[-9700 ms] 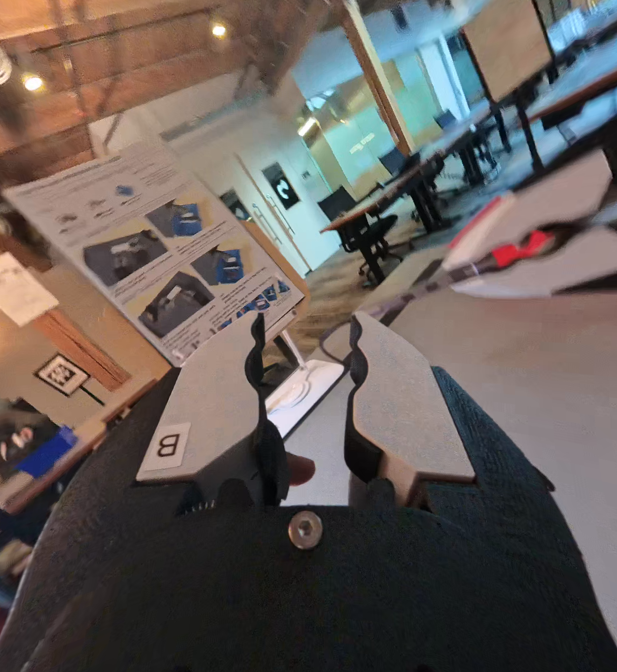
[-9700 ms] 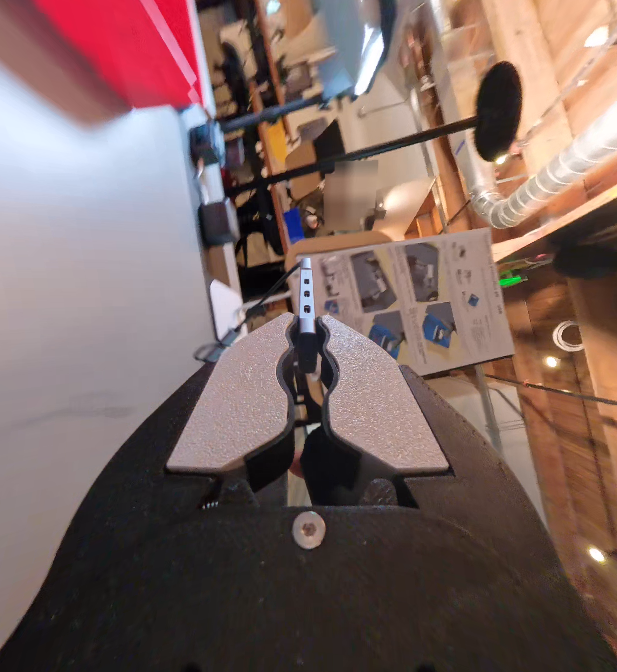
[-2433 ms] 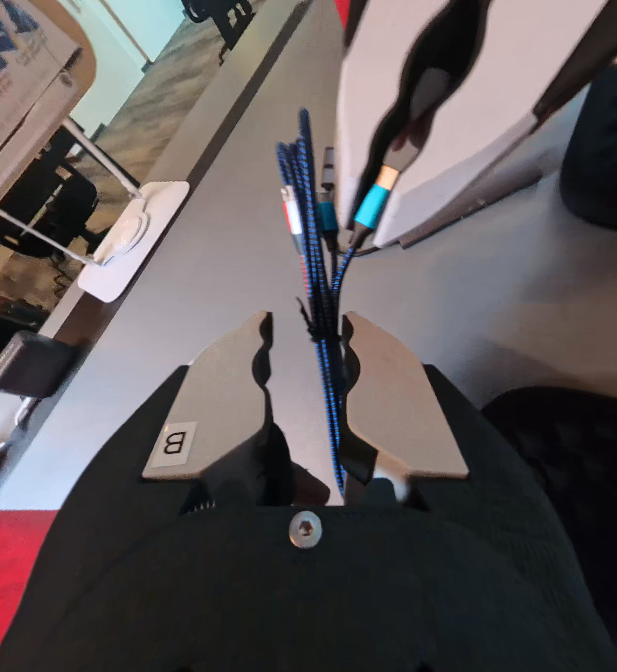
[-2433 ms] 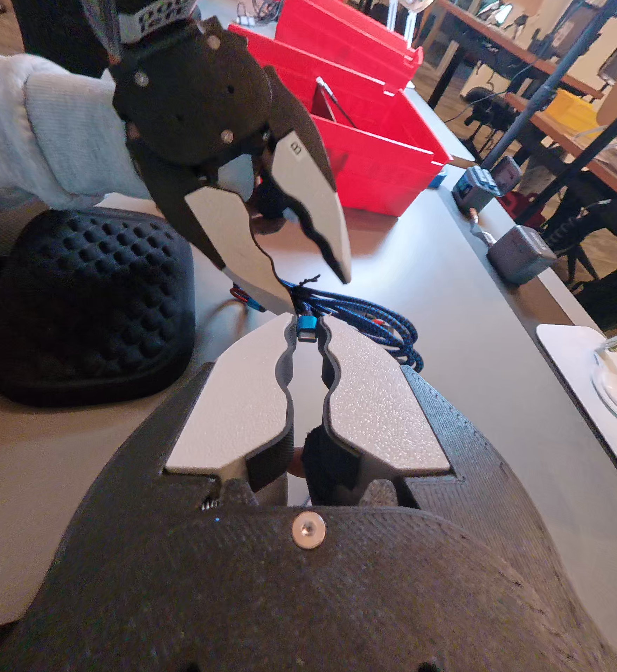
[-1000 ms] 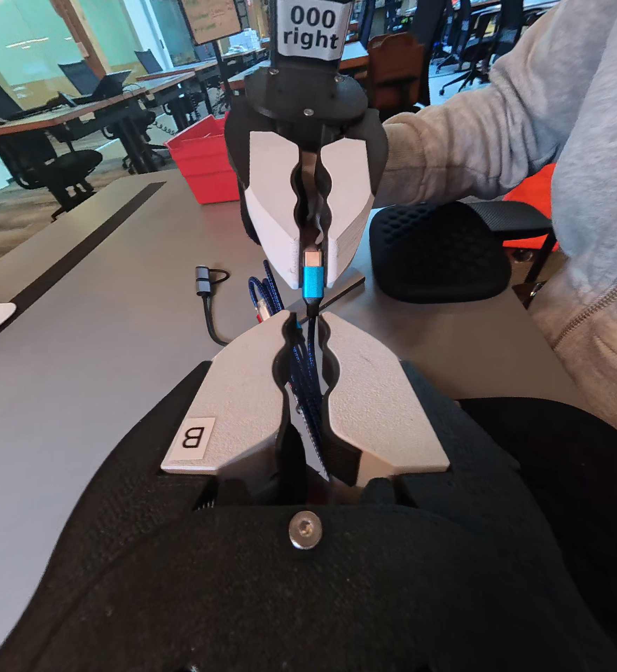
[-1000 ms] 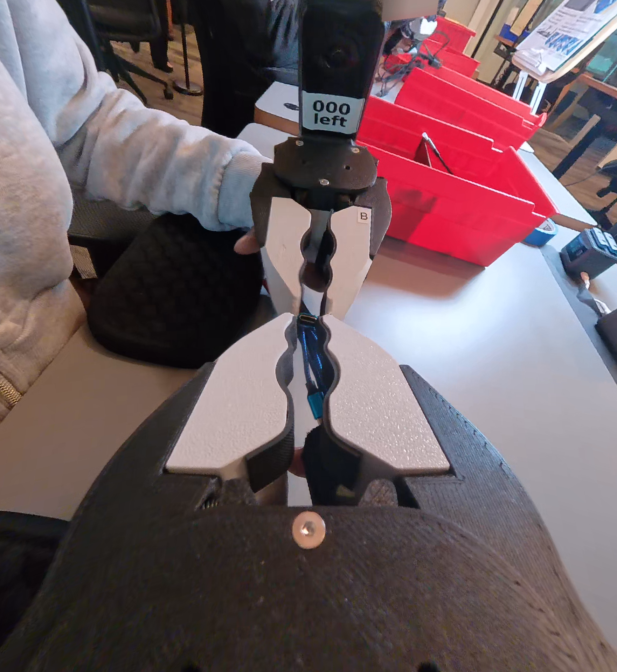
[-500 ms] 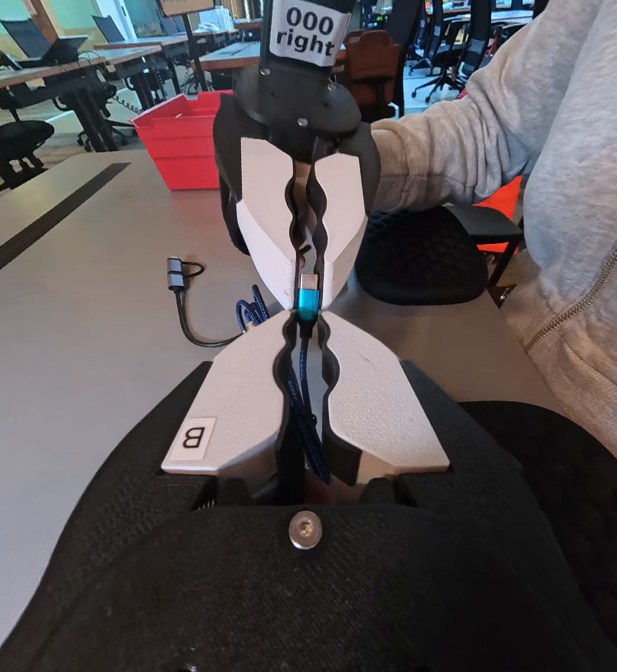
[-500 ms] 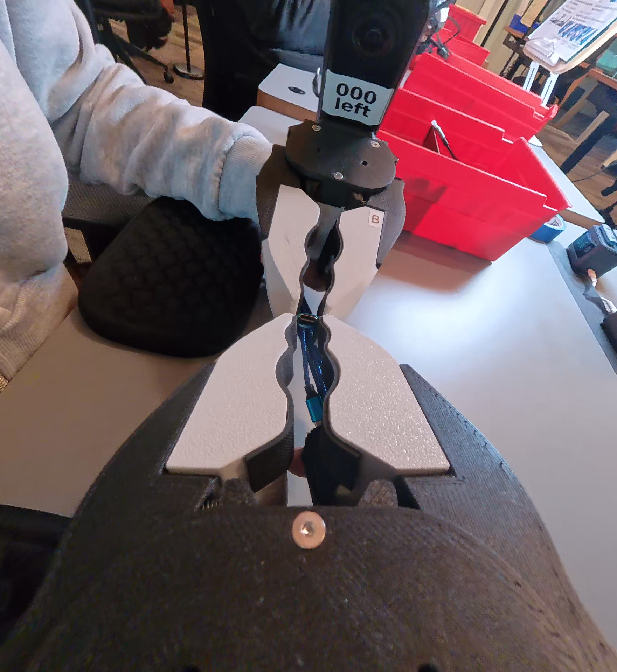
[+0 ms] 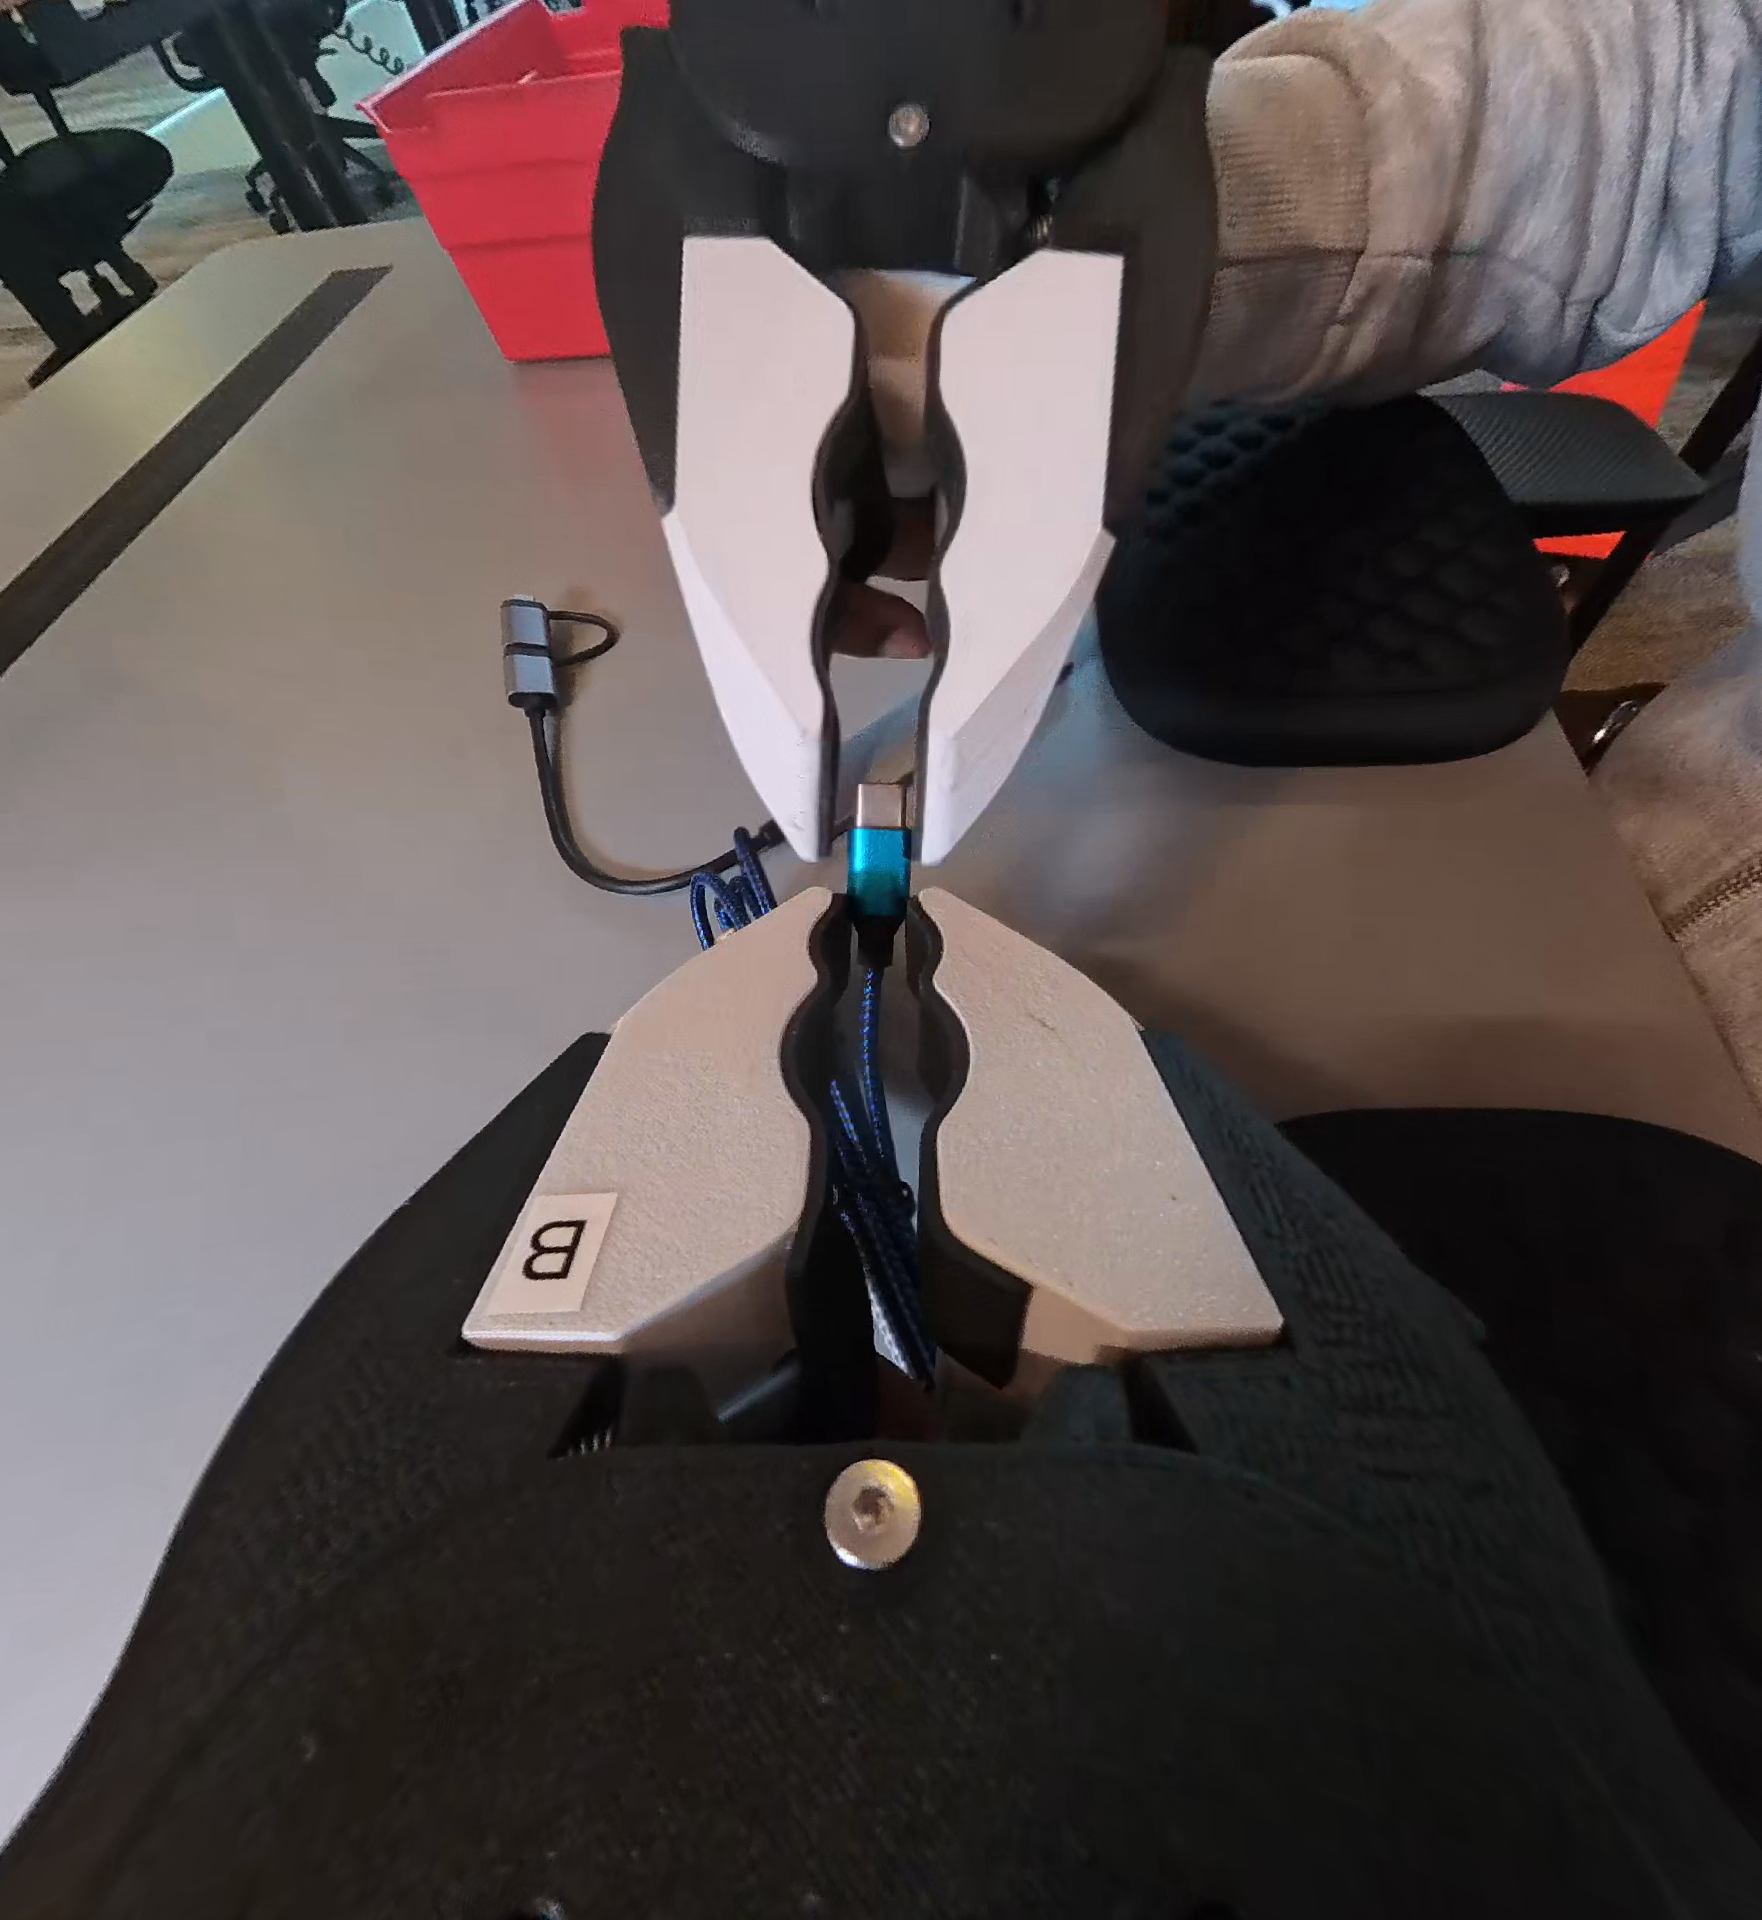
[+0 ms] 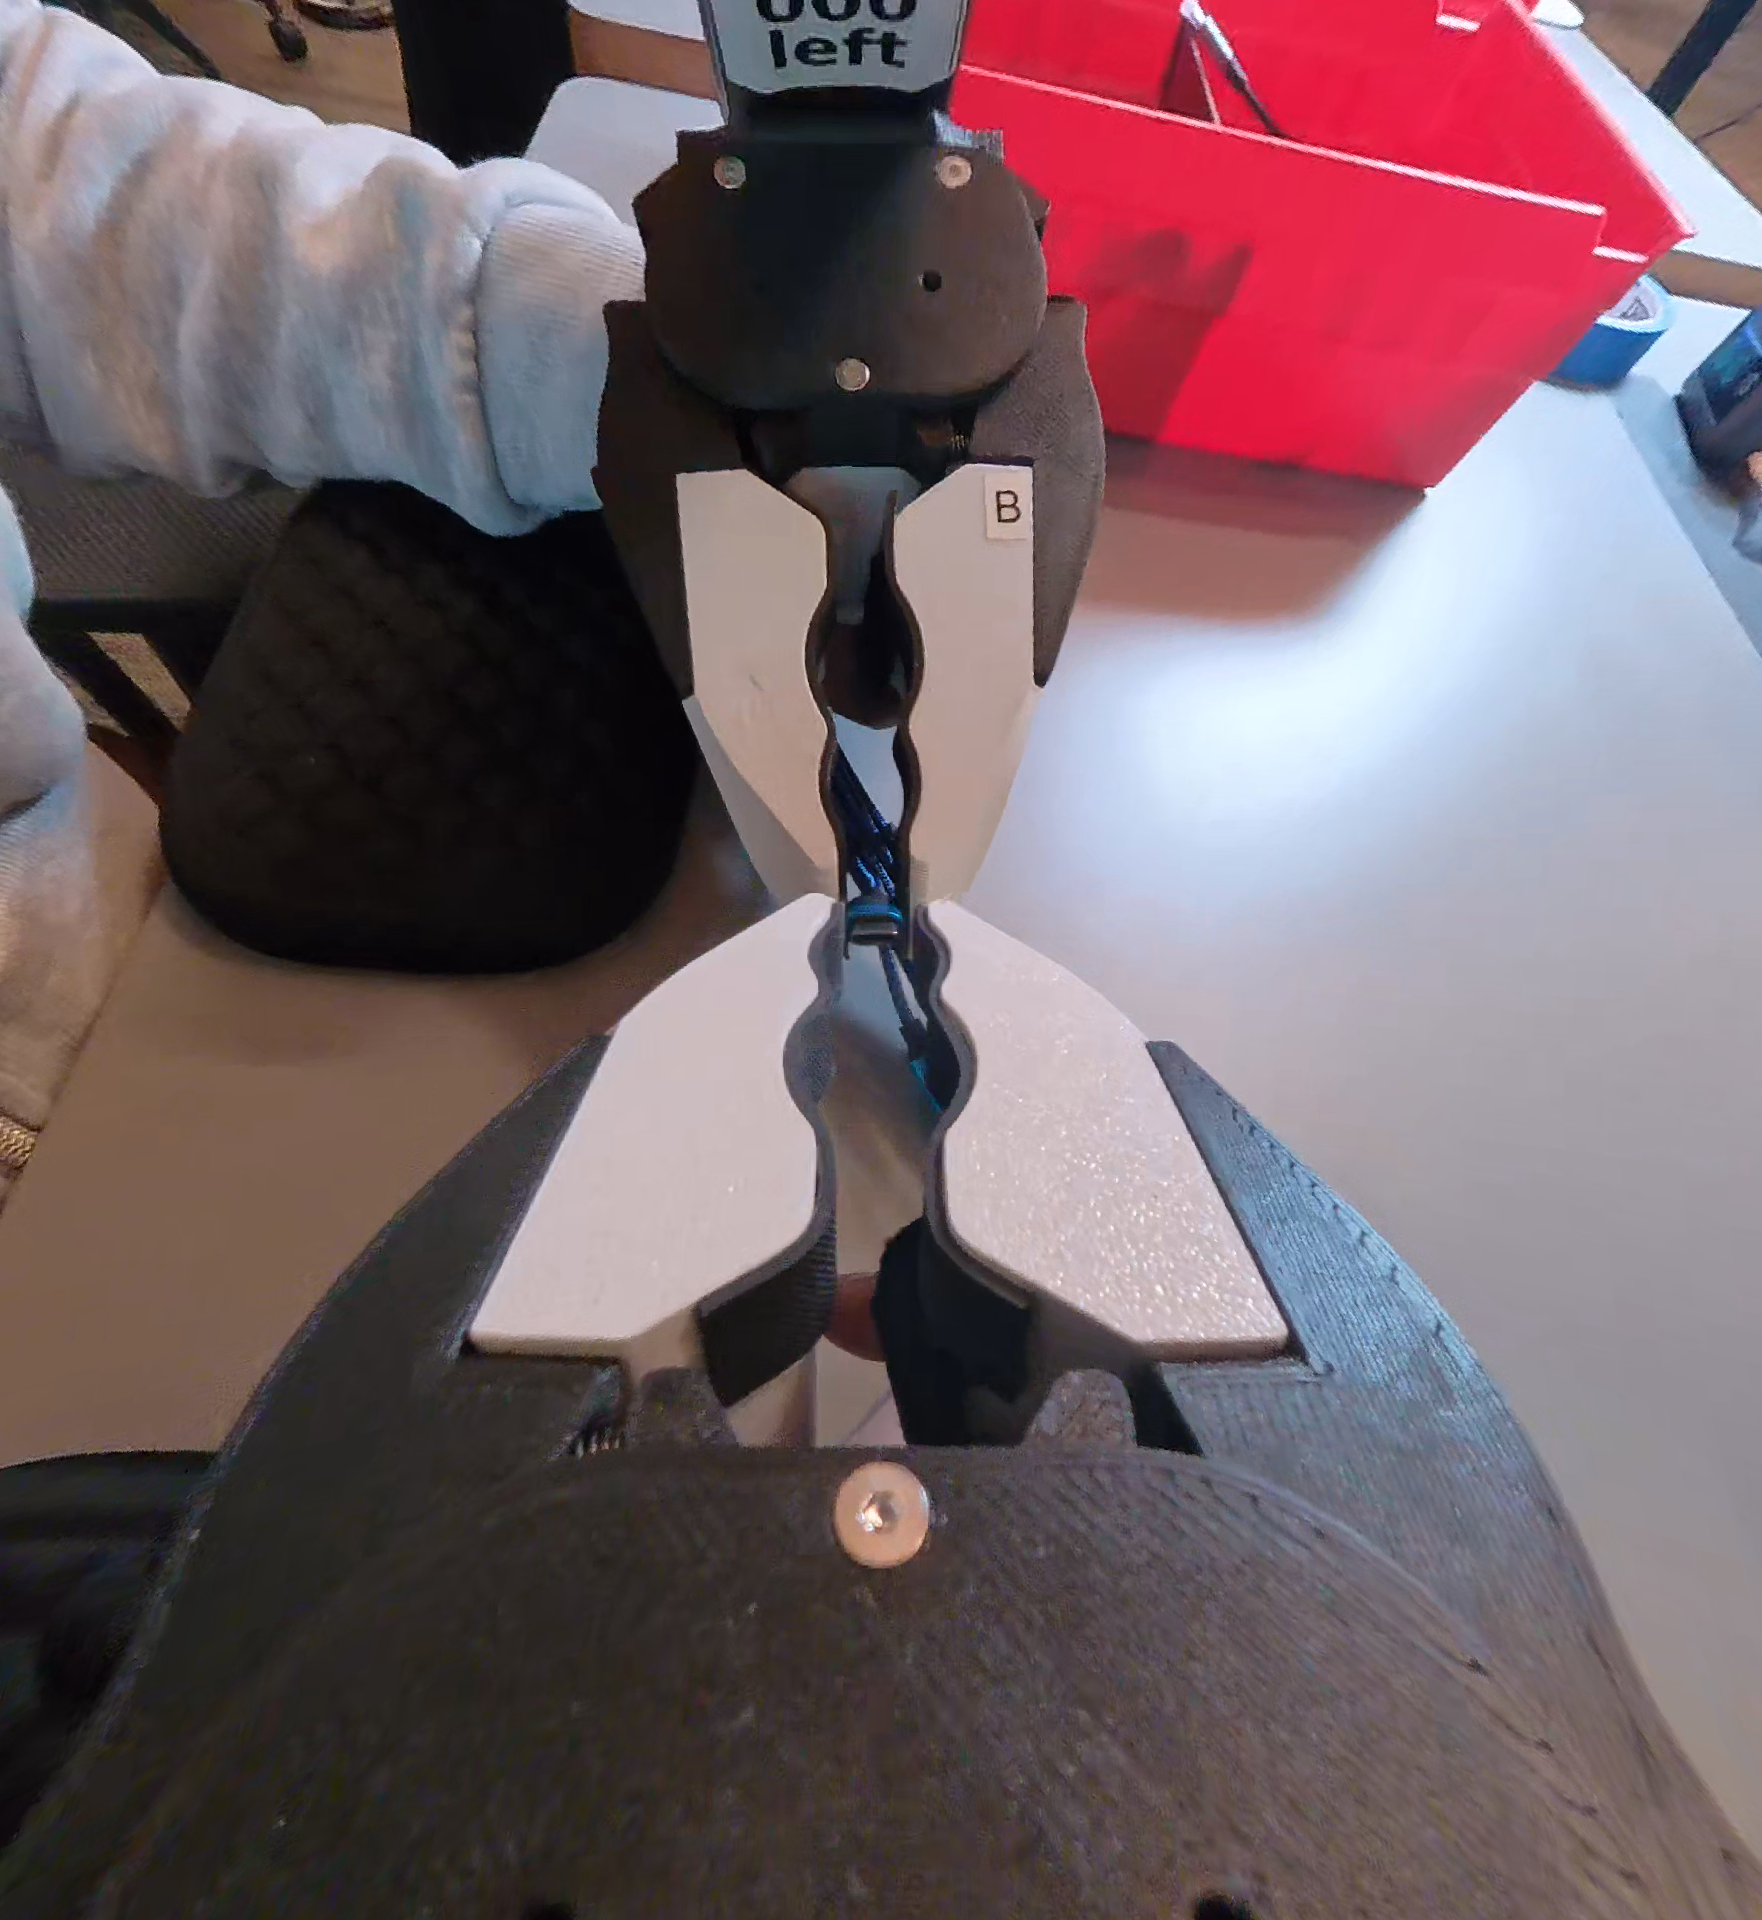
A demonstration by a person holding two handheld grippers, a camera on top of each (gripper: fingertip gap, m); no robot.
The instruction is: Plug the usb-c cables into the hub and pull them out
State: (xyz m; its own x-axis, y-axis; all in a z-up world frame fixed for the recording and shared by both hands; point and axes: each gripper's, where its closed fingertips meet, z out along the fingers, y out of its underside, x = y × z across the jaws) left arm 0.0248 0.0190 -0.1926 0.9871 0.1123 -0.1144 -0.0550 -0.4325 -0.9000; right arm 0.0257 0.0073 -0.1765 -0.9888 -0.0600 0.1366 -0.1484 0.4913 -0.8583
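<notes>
So the teal usb-c plug (image 9: 878, 858) is sitting pinched at the tips of the left tool (image 9: 875, 906), its long axis pointing straight ahead at the right tool (image 9: 869, 821) facing it tip to tip, metal end poking just between those fingers. The right tool's looking narrow; I can't tell if it's gripping the hub. The grey desk (image 9: 233, 935) below is giving open room, and the spare adapter cable (image 9: 544, 727) is lying well left.

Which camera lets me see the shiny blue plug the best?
The left wrist view. There the blue plug shows side-on with its metal tip, sticking out past the left gripper toward the right gripper. The right wrist view shows only its end face, small between the fingertips.
</notes>
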